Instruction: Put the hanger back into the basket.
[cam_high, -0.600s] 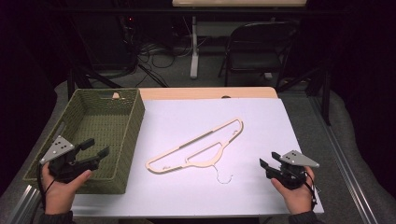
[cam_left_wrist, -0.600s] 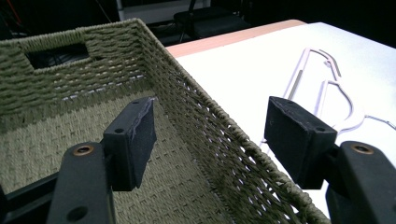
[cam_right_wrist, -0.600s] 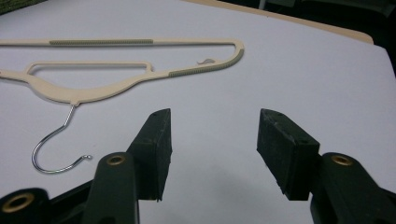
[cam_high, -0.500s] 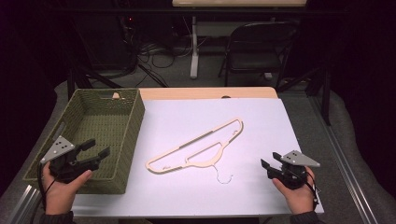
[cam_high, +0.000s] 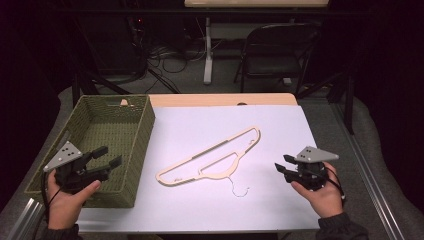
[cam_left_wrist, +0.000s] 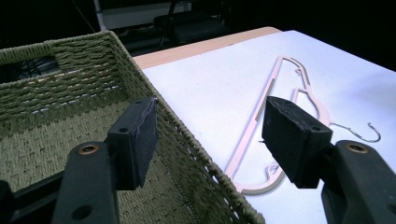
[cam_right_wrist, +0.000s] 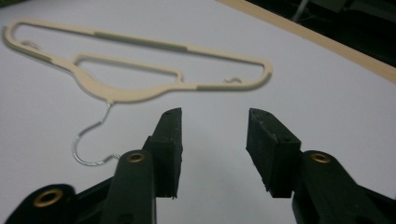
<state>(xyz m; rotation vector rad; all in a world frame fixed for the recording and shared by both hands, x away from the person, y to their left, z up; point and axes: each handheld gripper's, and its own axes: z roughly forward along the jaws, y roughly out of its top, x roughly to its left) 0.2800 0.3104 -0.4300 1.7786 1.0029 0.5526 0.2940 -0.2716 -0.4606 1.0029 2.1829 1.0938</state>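
Note:
A cream plastic hanger (cam_high: 210, 157) with a metal hook (cam_high: 240, 190) lies flat on the white table sheet, its hook pointing toward the near edge. The hanger (cam_right_wrist: 140, 65) also shows ahead of my right gripper, and the hanger (cam_left_wrist: 280, 107) lies to the right of my left gripper's jaws. My left gripper (cam_high: 107, 157) hovers open over the near right corner of a green woven basket (cam_high: 107, 120), nothing between its jaws. My right gripper (cam_high: 281, 166) is open just above the sheet, to the right of the hook, holding nothing.
The woven basket (cam_left_wrist: 56, 93) looks empty inside. The white sheet (cam_high: 280, 125) covers a wooden tabletop whose far edge (cam_high: 225, 99) shows. A folding chair (cam_high: 272, 47), cables and stands sit on the floor beyond the table.

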